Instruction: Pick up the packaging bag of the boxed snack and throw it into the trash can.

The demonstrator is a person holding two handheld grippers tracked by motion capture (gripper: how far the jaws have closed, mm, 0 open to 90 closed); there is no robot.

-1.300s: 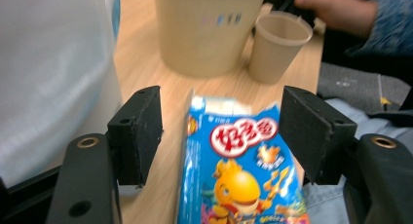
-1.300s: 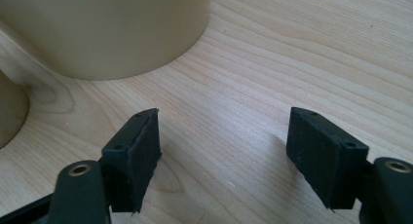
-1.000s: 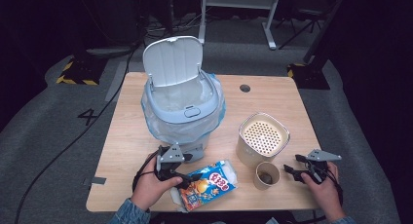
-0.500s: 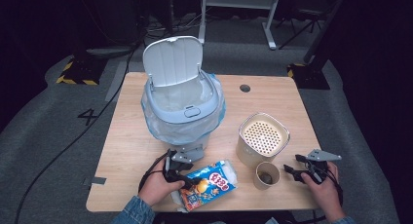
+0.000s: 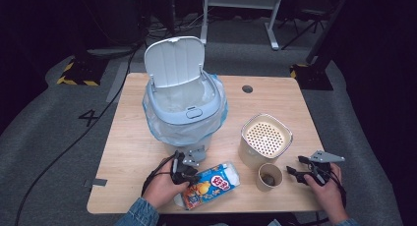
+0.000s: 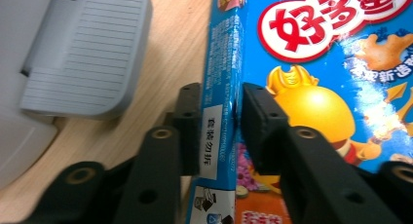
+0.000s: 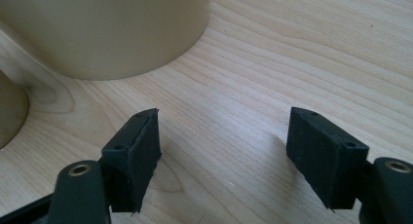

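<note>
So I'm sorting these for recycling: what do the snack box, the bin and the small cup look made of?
Snack box: glossy printed cardboard, judging by its sharp folded edge and flat panels. Bin: smooth pale blue-grey moulded plastic with a hinged lid, lined with a thin clear film bag. Small cup: matte tan, probably paper, though plastic can't be ruled out.
</note>
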